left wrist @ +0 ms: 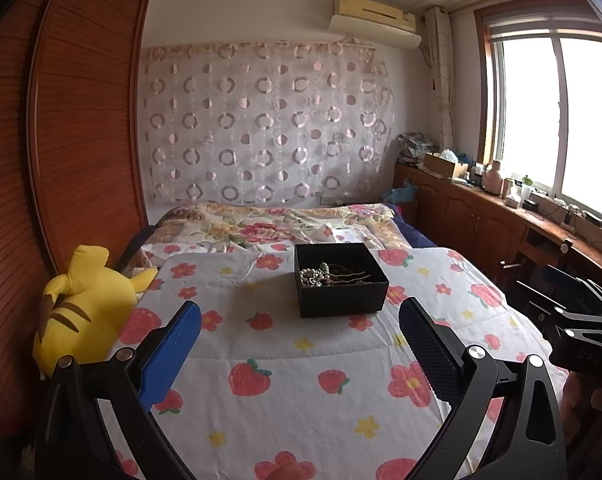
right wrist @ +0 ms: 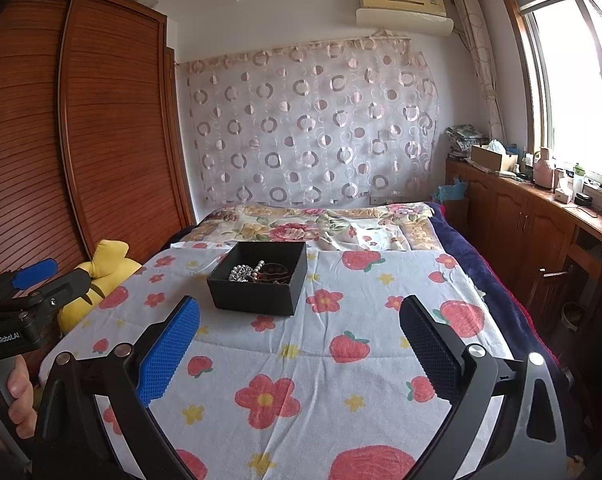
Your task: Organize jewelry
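Observation:
A black open box (left wrist: 343, 300) (right wrist: 253, 294) stands on the strawberry-print blanket (left wrist: 285, 380) (right wrist: 309, 368) in the middle of the bed. Inside it lies jewelry (left wrist: 329, 276) (right wrist: 257, 273): a pale bead string, dark beads and thin hairpins. My left gripper (left wrist: 301, 316) is open, held above the blanket a little short of the box, with nothing between its fingers. My right gripper (right wrist: 299, 312) is also open and empty, nearer than the box and to its right. The right gripper's body shows at the right edge of the left wrist view, and a hand holds the left one's handle in the right wrist view.
A yellow plush toy (left wrist: 81, 308) (right wrist: 101, 276) lies at the bed's left edge beside a wooden wardrobe (left wrist: 73, 120). A floral quilt (left wrist: 277, 224) covers the far end of the bed. Wooden cabinets (right wrist: 533, 216) with clutter run under the window on the right.

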A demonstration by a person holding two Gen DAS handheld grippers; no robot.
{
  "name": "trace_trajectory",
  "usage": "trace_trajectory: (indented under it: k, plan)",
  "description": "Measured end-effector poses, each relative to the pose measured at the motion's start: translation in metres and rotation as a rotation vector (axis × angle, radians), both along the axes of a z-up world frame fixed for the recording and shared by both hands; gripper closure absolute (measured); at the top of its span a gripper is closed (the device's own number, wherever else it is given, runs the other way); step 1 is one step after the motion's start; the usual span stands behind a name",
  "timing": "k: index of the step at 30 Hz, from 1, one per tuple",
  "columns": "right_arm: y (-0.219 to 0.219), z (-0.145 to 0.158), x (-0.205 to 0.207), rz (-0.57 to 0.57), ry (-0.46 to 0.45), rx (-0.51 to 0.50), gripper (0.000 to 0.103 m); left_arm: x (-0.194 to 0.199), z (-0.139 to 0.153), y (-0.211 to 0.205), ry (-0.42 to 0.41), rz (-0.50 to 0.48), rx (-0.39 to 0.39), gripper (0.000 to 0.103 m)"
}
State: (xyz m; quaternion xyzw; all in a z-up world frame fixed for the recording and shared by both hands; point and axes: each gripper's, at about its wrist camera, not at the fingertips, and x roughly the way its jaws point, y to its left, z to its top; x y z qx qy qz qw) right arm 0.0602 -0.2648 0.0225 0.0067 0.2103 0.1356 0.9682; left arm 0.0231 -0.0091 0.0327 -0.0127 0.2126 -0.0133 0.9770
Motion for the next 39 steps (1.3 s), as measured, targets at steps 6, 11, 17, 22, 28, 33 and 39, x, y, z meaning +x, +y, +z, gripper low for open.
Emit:
trace_trajectory:
  k: [6,11,17,22,28,33,39]
  plan:
    - [0.0001,-0.0011,0.0001,-0.001,0.001,0.001,0.002,0.0,-0.0017,-0.0001,0.0,-0.004,-0.001,0.007]
    - [0.0002,-0.002,0.0004,-0.001,0.003,0.002,0.002,-0.0012,0.0008,0.0012,0.001,-0.006,-0.003,0.007]
    - [0.0006,-0.0035,0.0006,-0.003,0.003,0.003,0.002,-0.0016,0.0011,0.0017,0.001,-0.005,-0.003,0.007]
    - [0.0012,-0.0058,0.0008,-0.003,0.005,0.003,0.002,-0.0015,0.0006,0.0013,0.001,-0.007,-0.004,0.007]
    - [0.0008,-0.0052,0.0006,-0.003,0.004,0.004,0.002,-0.0026,0.0029,0.0007,-0.007,-0.009,-0.002,0.007]
    - [0.0008,-0.005,0.0006,-0.003,0.005,0.004,0.002,-0.002,0.0048,0.001,-0.008,-0.008,-0.001,0.007]
    - [0.0007,-0.0048,0.0005,-0.003,0.003,0.006,0.002,-0.0001,0.0067,0.001,-0.004,-0.003,-0.004,0.007]
